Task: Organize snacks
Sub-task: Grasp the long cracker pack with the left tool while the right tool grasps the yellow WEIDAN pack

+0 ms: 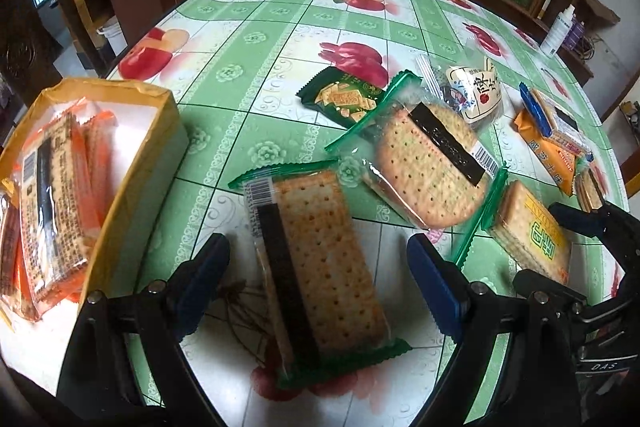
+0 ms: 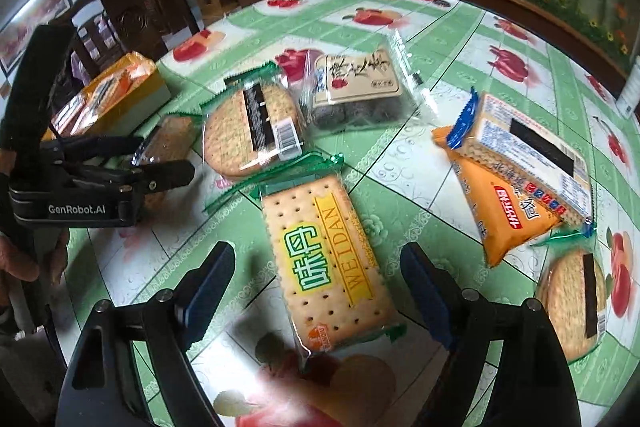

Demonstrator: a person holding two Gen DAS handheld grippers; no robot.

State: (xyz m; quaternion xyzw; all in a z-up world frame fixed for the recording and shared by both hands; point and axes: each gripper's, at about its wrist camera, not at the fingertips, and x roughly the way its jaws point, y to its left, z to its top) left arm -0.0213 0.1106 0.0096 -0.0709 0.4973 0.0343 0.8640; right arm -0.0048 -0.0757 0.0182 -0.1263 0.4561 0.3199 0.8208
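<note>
Green-and-white checked plastic tablecloth with fruit prints [image 1: 256, 39] covers the table. At its left edge stands an open yellow cardboard box [image 1: 160, 131] holding orange-edged clear packets of crackers [image 1: 56, 195]. Loose snacks lie beside it: a rectangular cracker packet with green ends [image 1: 320, 251] between the wide-open left gripper [image 1: 320, 283] fingers, untouched, a round cracker packet [image 1: 428, 167] just beyond. The right gripper [image 2: 316, 291] straddles a rectangular "WEIDAN" cracker packet [image 2: 328, 259], blue pads clear of it. An orange snack bag [image 2: 500, 215] lies nearby.
</note>
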